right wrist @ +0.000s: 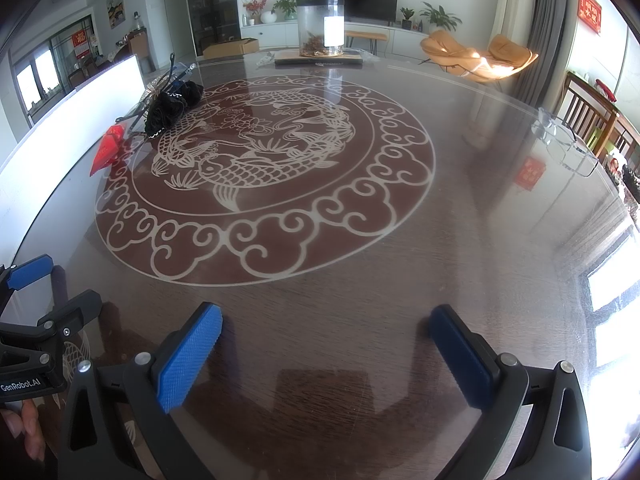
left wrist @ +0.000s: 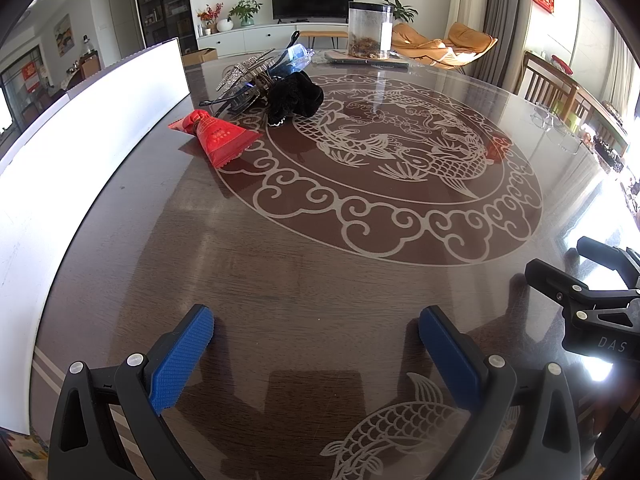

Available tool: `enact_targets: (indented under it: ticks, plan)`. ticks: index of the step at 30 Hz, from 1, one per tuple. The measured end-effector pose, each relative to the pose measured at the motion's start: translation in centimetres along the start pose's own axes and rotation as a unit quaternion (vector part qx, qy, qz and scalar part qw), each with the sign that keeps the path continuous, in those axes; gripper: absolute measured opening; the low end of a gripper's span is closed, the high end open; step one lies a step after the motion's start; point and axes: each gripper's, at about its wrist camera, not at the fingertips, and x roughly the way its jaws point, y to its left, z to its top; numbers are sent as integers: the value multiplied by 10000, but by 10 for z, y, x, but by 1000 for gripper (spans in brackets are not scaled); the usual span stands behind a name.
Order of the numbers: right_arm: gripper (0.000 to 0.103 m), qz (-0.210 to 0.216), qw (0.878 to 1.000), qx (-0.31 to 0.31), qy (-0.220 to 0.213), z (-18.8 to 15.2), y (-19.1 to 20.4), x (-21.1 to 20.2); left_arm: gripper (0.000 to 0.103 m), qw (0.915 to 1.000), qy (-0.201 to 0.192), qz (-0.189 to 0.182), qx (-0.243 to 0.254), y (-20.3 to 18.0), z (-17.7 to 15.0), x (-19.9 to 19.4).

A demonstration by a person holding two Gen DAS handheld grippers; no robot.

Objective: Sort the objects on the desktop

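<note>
**Cluttered pile at far left, both grippers empty at near edge**

The red packet (left wrist: 218,137) lies flat on the glass-topped surface (left wrist: 320,300) at the far left, just outside the ornate fish medallion (left wrist: 384,160). Right behind it sits a black scrunchie (left wrist: 294,98), touching a tangle of hair accessories (left wrist: 256,76): a glittery clip, dark headbands & a clear-blue piece; exact count can't be told. The pile sits close beside a long white box (left wrist: 92,128) running along the left edge.

Further back, centre, a clear jar (left wrist: 369,30) w/ brownish contents stands on a flat dark board (left wrist: 366,60). Clear-framed glasses (right wrist: 568,144) lie well apart at the far right edge.

Left gripper (left wrist: 316,328) hangs over the near part of the surface, blue pads spread wide, nothing between them. Right gripper (right wrist: 326,324) is beside it, likewise wide open & empty. Between grippers and pile is only bare glass over the medallion. A fingertip (right wrist: 24,424) shows at the lower left of the right wrist view.
</note>
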Motion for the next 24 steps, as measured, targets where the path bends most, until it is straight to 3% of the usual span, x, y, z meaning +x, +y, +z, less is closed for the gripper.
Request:
enact_targets:
  ticks: [15, 24]
  plan:
    - [103, 0, 10000, 0, 0, 0, 0, 0, 103, 10000, 61, 42, -62, 4, 0, -1]
    - [103, -1, 10000, 1, 0, 0, 0, 0, 103, 9958, 16, 236, -888, 38, 0, -6]
